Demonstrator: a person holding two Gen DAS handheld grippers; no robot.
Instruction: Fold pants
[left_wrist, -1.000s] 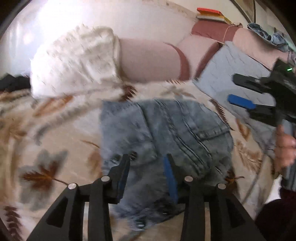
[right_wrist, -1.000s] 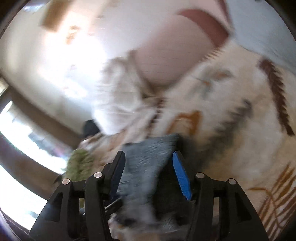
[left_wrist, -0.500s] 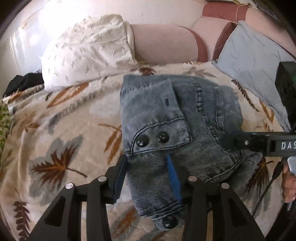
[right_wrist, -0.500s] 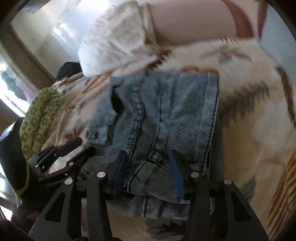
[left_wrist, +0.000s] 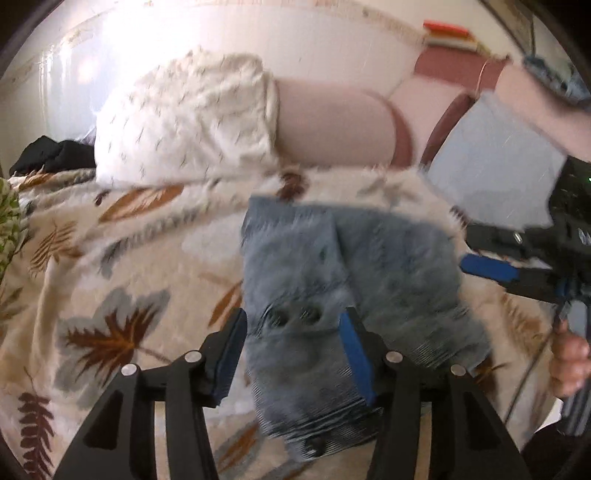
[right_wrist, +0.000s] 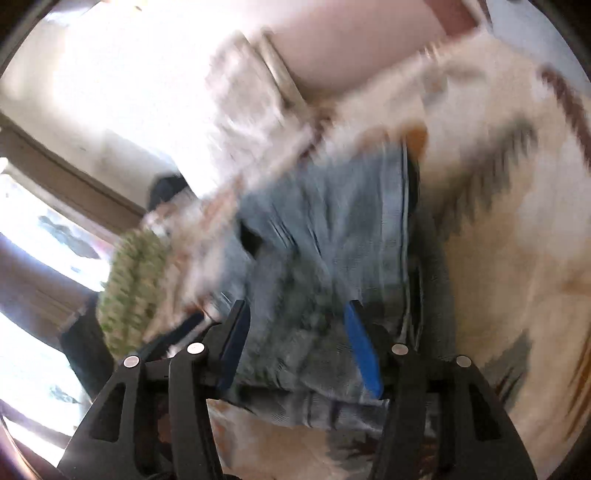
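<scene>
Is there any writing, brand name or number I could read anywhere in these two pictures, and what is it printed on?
None can be read.
Right gripper: pale marks on its black body, cut off at the picture's edge and too blurred to read.
Books on the ledge: no readable title.
Folded jeans: two dark buttons, any lettering blurred out.
Right wrist view: motion blur throughout, no text visible.

Folded grey-blue denim pants (left_wrist: 347, 280) are laid on a leaf-patterned blanket (left_wrist: 122, 266), below a white pillow (left_wrist: 184, 122). The left gripper (left_wrist: 291, 350) is held above their near edge, fingers spread. The right gripper (left_wrist: 491, 254) is seen at their right edge.
</scene>
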